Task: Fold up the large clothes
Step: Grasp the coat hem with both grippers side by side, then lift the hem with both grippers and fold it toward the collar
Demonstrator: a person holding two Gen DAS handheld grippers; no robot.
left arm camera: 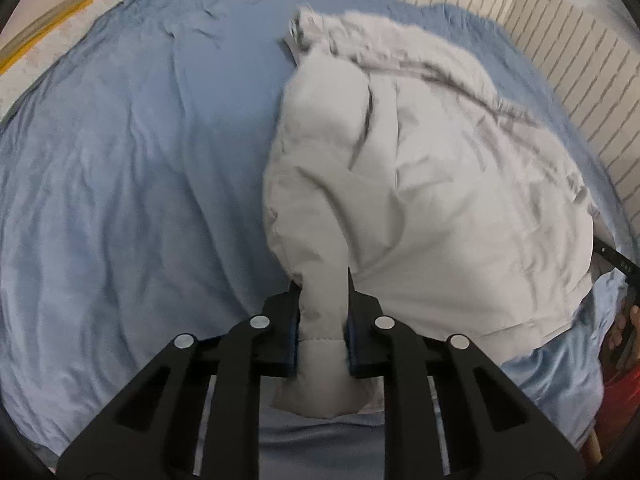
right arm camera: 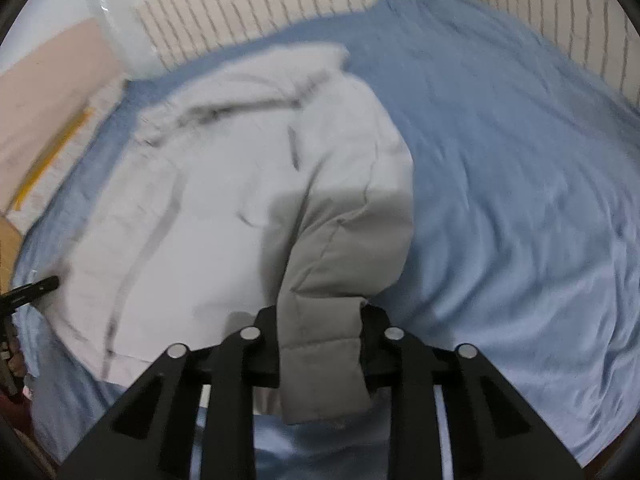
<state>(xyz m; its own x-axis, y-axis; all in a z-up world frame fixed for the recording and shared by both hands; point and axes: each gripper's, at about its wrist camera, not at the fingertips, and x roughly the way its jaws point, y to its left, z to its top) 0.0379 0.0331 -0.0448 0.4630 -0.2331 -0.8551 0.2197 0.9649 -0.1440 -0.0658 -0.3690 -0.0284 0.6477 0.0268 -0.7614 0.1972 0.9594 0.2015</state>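
A pale grey padded jacket (left arm camera: 440,184) with a fur-trimmed hood lies on a blue bedsheet (left arm camera: 120,180). It also shows in the right wrist view (right arm camera: 224,184). My left gripper (left arm camera: 322,292) is shut on the cuff of one jacket sleeve (left arm camera: 320,344), lifted off the sheet. My right gripper (right arm camera: 320,316) is shut on the cuff of the other sleeve (right arm camera: 324,372), which arches up from the jacket's right side. The tip of the right gripper shows at the right edge of the left wrist view (left arm camera: 616,258). The left gripper's tip shows at the left edge of the right wrist view (right arm camera: 32,290).
A cream wall with dark vertical stripes (left arm camera: 580,60) borders the bed at the back and right. A floor with yellow lines (left arm camera: 44,28) lies beyond the bed's far left. The blue sheet (right arm camera: 520,180) spreads wide to the right of the jacket.
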